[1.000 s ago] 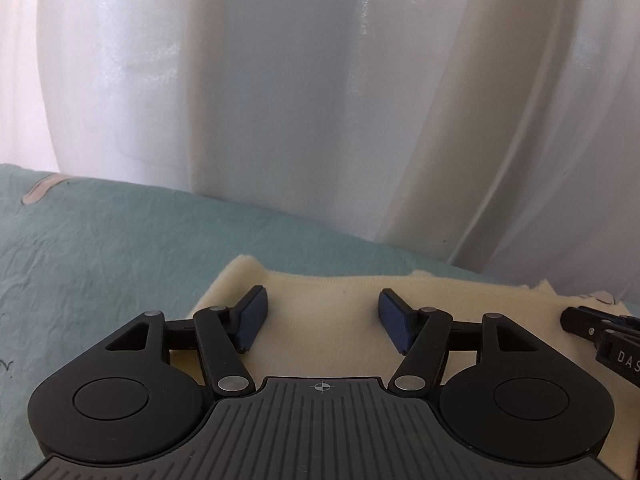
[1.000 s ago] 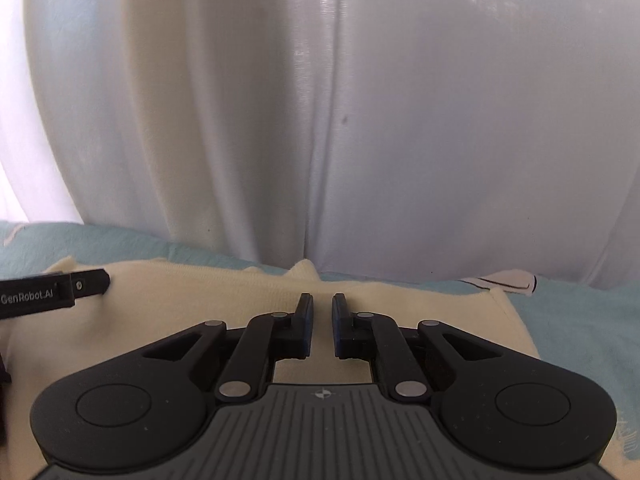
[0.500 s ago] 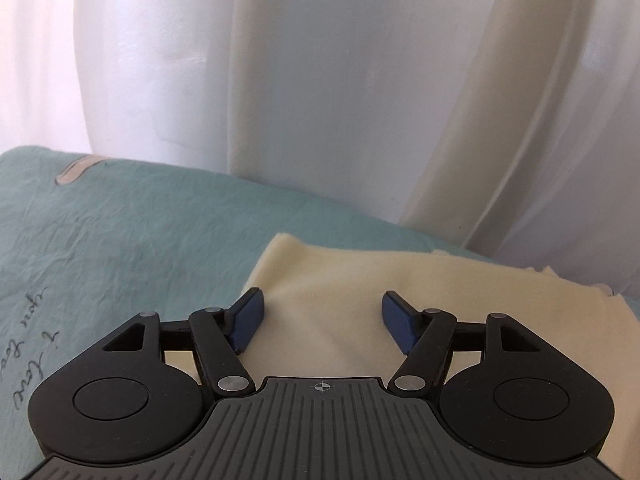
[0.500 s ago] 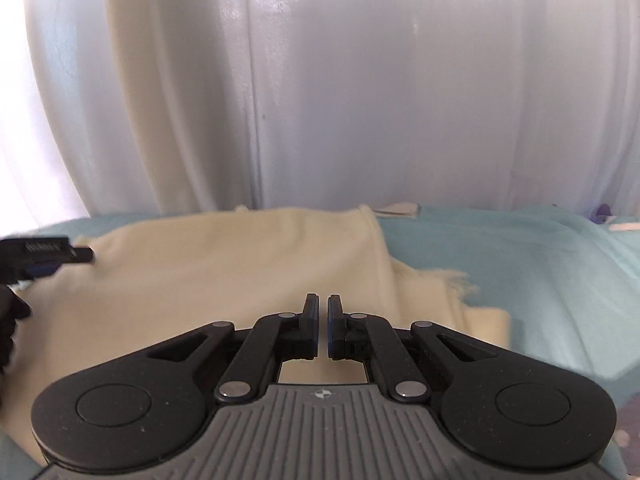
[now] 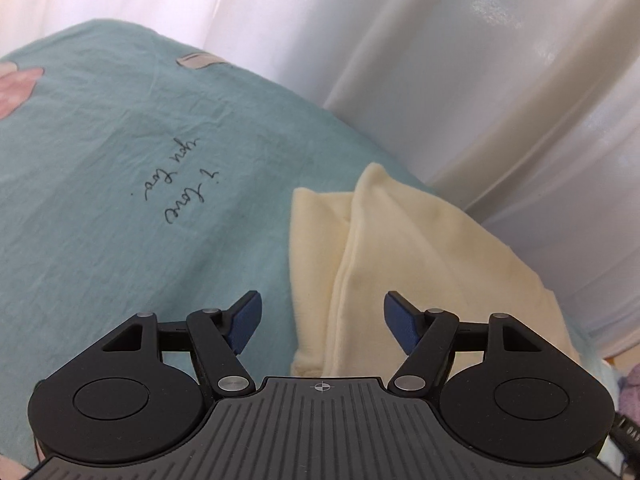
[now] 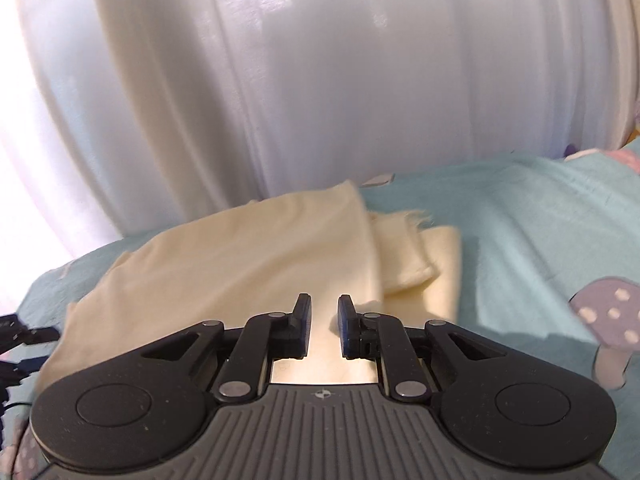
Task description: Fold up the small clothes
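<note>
A cream garment [image 5: 420,248] lies folded in layers on the teal bed sheet [image 5: 120,200]. My left gripper [image 5: 322,316] hovers over the garment's left edge. Its blue pads [image 5: 246,322] stand wide apart and are still opening, with nothing pinched. In the right wrist view the same garment [image 6: 240,248] spreads to the left, and a folded layer [image 6: 416,256] pokes out at its right side. My right gripper [image 6: 324,320] sits just above the cloth. Its jaws are opening: a narrow gap shows between them, and no cloth is gripped.
White curtains [image 6: 320,80] hang right behind the bed's far edge. The sheet [image 6: 520,220] carries a mushroom print [image 6: 608,316] at the right and handwriting [image 5: 180,184] at the left. Black parts of the other gripper [image 6: 16,332] show at the left edge.
The left gripper has swung and rolled to the garment's left edge, so more teal sheet shows. The right gripper moved right, and its shut jaws have parted a little.
</note>
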The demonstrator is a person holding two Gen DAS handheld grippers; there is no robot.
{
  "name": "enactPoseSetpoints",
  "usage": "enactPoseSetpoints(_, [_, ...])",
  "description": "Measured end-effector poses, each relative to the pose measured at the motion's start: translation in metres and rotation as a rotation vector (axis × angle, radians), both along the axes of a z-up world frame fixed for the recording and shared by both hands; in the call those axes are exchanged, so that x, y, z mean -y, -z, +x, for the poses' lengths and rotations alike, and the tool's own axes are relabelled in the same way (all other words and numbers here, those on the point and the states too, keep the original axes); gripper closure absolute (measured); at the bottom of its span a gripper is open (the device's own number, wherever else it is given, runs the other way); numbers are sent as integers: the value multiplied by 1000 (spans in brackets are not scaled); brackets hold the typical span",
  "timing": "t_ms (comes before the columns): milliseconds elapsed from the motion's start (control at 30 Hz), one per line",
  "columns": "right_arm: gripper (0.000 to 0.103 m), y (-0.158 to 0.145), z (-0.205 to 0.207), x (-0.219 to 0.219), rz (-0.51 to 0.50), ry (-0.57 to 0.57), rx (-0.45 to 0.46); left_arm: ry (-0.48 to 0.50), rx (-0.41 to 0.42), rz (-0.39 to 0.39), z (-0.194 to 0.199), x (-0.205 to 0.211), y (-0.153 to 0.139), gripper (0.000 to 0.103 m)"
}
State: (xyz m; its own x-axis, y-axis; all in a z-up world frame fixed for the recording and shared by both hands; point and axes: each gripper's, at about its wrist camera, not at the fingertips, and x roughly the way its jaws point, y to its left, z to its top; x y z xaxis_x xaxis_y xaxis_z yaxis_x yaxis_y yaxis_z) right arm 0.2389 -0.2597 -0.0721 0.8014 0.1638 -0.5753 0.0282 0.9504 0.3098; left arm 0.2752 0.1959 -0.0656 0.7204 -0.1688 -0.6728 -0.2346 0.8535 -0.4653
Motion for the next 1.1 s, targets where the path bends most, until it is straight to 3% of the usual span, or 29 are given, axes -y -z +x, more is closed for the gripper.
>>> enactPoseSetpoints(133, [89, -1, -10, -28, 53, -122, -18, 9, -9, -204, 16, -11, 18, 36])
enactPoseSetpoints(333, [90, -4, -19, -64, 89, -228, -32, 29, -11, -248, 31, -17, 26, 46])
enactPoseSetpoints(400, [89, -1, -19, -73, 101, -258, -53, 31, -28, -283, 33, -21, 28, 57])
enactPoseSetpoints(433, [89, -1, -21, -79, 100, -274, -61, 28, -42, -291, 33, -24, 29, 67])
enactPoseSetpoints(533, [89, -1, -19, -90, 96, -311, -72, 19, -39, -341, 31, -32, 35, 71])
enactPoseSetpoints(700, [90, 1, -4, -108, 64, -358, -85, 41, -19, -321, 28, -32, 35, 70])
enactPoseSetpoints(800, [89, 3, -4, -118, 56, -377, -84, 49, -27, -298, 32, -29, 31, 73])
enactPoseSetpoints(867, [90, 3, -5, -123, 34, -376, -81, 58, -34, -287, 35, -27, 29, 84])
enactPoseSetpoints(1100, [89, 4, -7, -122, -8, -344, -69, 61, 14, -279, 29, -16, 6, 87])
